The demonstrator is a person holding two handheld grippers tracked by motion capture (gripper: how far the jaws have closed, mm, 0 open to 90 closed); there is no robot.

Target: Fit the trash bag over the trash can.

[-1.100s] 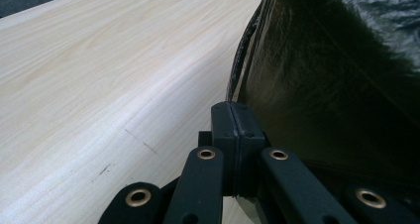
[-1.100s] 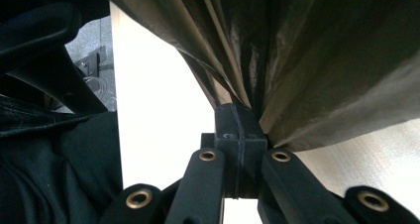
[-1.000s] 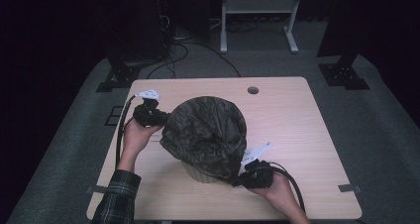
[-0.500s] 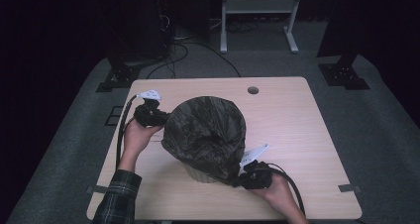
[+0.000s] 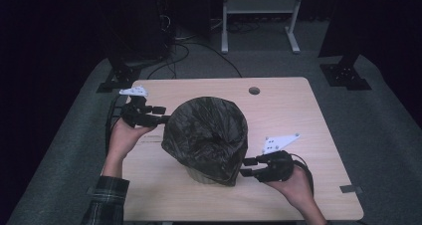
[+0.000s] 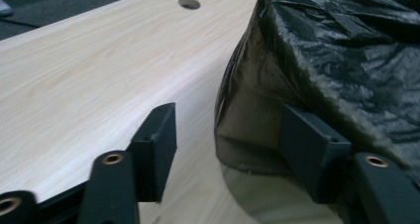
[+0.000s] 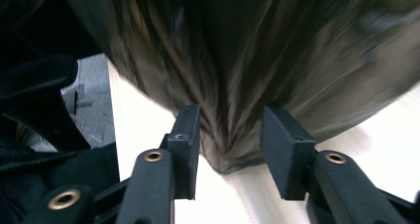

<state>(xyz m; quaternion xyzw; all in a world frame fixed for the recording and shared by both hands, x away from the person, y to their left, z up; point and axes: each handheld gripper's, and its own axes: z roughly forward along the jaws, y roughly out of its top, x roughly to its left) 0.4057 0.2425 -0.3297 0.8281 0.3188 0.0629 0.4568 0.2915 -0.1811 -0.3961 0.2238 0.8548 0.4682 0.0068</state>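
Step in hand: fitting a bin liner over a waste bin. The black bin liner [image 5: 206, 135] is pulled down over the bin [image 5: 199, 175], which stands near the centre of the worktop [image 5: 298, 120], slightly toward the person's edge. A pale strip of the bin wall shows below the liner hem at the 6 o'clock side.

Left gripper [image 5: 161, 114]: positioned at the 9 o'clock side of the bin, at rim height. Its jaws have just been opening. In the left gripper view, they stand apart; the liner hem [image 6: 247, 154] lies against the inner face of one jaw, the other jaw is clear over bare worktop. Nothing is clamped.

Right gripper [image 5: 246, 167]: positioned at about 4 o'clock from the bin, low on the wall. Its jaws have just been opening. In the right gripper view, a gathered fold of liner [image 7: 230, 135] hangs between the jaws with a gap on each side. The picture is motion-blurred, but no pad appears to press on the film.

Judgement: the pull-down stroke is finished and both grippers are letting go. The next move calls for backing both grippers clear of the film without snagging it, then, if the hem sits uneven, re-gripping at another point of the rim.

Count:
- Bin: one.
- Bin liner: one.
- Grippers: two.
- Cable hole [image 5: 254, 91] in the worktop, at 12 o'clock from the bin: one.
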